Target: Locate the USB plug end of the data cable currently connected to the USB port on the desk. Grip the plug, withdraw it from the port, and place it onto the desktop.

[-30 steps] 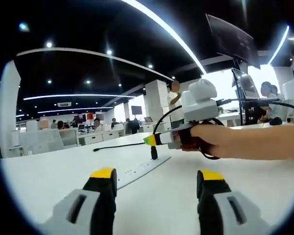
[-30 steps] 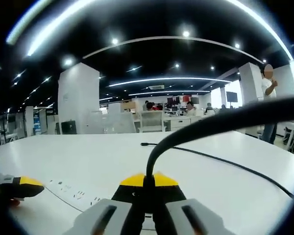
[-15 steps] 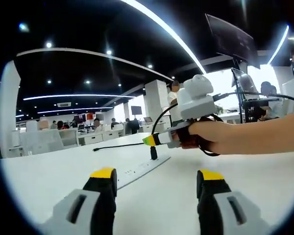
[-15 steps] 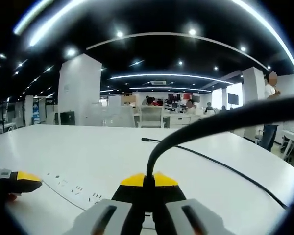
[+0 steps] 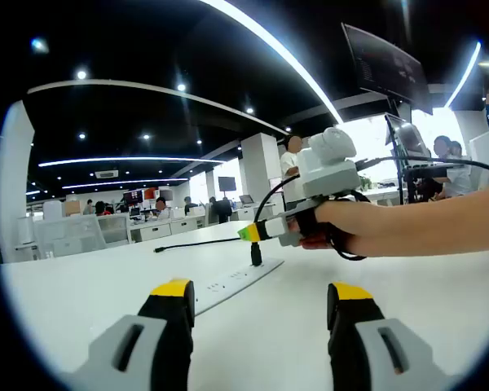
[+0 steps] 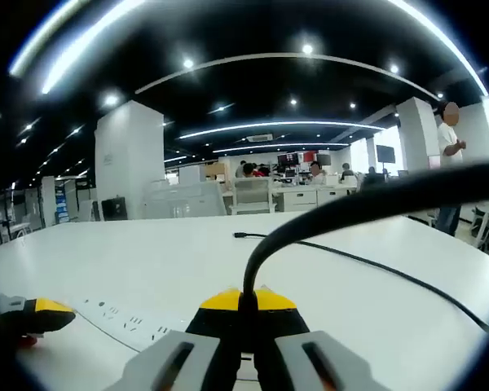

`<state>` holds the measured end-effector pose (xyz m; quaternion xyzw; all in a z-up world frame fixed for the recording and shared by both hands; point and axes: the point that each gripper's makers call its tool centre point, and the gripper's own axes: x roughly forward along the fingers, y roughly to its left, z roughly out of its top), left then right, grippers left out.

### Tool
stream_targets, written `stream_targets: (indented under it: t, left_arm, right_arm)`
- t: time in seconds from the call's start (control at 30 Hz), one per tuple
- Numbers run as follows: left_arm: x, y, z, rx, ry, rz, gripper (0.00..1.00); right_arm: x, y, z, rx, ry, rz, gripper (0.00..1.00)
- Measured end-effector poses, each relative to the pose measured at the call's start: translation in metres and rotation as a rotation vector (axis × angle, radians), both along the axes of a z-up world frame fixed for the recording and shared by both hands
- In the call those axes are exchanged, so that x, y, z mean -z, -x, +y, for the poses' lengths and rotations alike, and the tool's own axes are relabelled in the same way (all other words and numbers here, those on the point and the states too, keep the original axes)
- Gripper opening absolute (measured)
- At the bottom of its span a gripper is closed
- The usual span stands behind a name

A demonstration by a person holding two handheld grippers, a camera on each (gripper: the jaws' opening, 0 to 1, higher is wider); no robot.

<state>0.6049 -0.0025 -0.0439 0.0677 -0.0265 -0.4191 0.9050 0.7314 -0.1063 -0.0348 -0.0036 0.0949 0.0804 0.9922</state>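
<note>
White desk, power strip, cable.

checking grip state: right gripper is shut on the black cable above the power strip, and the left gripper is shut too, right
Not quite. The right gripper is shut on the cable above the power strip, but the left gripper is open, holding nothing, as the left gripper view shows.

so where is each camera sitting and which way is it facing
Left gripper view: rides the left hand-held gripper, low over the white desk, facing the power strip; its open jaws and the person's hand with the right hand-held gripper show.
Right gripper view: rides the right hand-held gripper, facing across the desk; jaws shut on the black cable.
Shared: desk, power strip, cable, both grippers.
</note>
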Motion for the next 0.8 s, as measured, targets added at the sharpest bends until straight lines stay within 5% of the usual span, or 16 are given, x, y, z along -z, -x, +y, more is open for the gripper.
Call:
stream_targets:
  t: [0.27,0.47,0.8]
  left_arm:
    - [0.0,0.0,0.0,0.0,-0.001,-0.001,0.66]
    - [0.0,-0.001,-0.001,0.0,0.001,0.0,0.66]
    - [0.0,-0.002,-0.001,-0.001,0.0,-0.002,0.66]
  right_arm:
    - [0.001,0.001,0.006,-0.011,0.092,0.016,0.05]
    - [0.001,0.0,-0.004,-0.008,-0.093,0.022,0.05]
    - [0.0,-0.002,0.001,-0.014,0.051,0.035,0.05]
